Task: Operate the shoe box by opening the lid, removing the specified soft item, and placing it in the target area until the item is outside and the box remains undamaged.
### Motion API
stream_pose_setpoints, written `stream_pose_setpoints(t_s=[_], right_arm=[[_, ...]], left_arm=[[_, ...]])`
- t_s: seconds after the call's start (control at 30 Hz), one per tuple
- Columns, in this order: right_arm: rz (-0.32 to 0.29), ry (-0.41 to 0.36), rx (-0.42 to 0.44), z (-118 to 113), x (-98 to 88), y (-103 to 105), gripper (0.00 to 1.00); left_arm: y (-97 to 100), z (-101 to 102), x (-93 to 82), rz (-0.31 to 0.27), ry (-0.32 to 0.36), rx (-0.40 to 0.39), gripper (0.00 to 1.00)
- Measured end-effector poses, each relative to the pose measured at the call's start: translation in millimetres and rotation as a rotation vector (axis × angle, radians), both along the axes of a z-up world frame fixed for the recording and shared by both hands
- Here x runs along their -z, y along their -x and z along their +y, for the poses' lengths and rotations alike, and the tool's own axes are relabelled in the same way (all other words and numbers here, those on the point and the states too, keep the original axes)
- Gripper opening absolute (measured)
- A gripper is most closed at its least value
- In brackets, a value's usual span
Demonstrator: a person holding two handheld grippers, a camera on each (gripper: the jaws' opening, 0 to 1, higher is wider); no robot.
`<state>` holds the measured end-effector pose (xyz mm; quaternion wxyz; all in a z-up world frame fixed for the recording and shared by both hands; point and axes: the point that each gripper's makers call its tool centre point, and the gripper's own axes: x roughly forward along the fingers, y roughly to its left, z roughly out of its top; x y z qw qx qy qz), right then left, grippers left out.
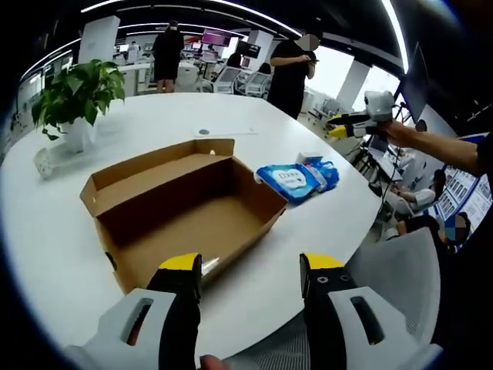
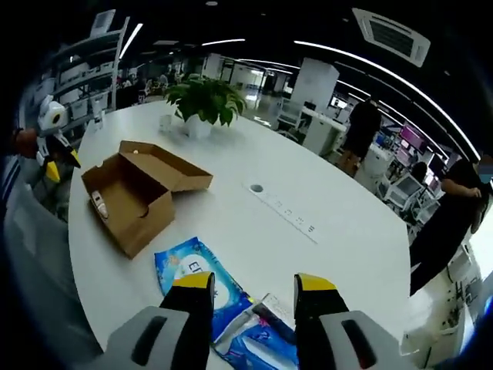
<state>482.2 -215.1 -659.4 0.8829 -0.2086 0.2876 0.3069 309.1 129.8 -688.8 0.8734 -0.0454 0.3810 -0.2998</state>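
An open cardboard box sits on a white worktop, empty. A soft blue wipes pack lies just beside it at three o'clock: light, slippery film, best pinched mid-body. Both hand-held grippers, left and right, are spread, holding nothing.

Open shoe box on white table, blue packet below empty tool

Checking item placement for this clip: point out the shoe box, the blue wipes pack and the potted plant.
shoe box (image 1: 219, 223), left gripper view, bare inner floor.
blue wipes pack (image 1: 291, 182), left gripper view, middle of its top face.
potted plant (image 2: 202, 99), right gripper view, leaves.
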Motion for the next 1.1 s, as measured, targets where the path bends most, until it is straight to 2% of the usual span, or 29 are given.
stream_pose_setpoints(t_s=[0.27, 0.7, 0.83, 0.93, 1.0, 1.03, 1.1], right_arm=[[-0.016, -0.08, 0.046, 32.0, 4.3, 23.8, 0.38], [0.026, -0.244, 0.104, 72.2, 24.2, 71.2, 0.4], [0.039, -0.275, 0.13, 80.7, 31.0, 85.3, 0.4], [0.022, -0.217, 0.118, 88.0, 37.9, 98.9, 0.4], [0.026, -0.234, 0.128, 93.2, 39.7, 104.6, 0.4], [0.033, -0.283, 0.15, 98.6, 39.1, 108.0, 0.4], [0.031, -0.296, 0.166, 102.1, 40.8, 113.2, 0.4]], left_arm=[[3.3, 12.5, 2.4, 0.006, -0.002, -0.014, 0.52], [10.1, 31.1, 11.5, 0.023, -0.012, -0.036, 0.52], [11.3, 31.9, 16.2, 0.031, -0.014, -0.033, 0.51], [12.0, 30.8, 18.7, 0.038, -0.015, -0.025, 0.51], [11.9, 30.3, 20.7, 0.04, -0.02, -0.019, 0.51], [11.7, 30.0, 21.5, 0.042, -0.02, -0.017, 0.51], [11.4, 29.0, 22.8, 0.047, -0.019, -0.013, 0.51]])
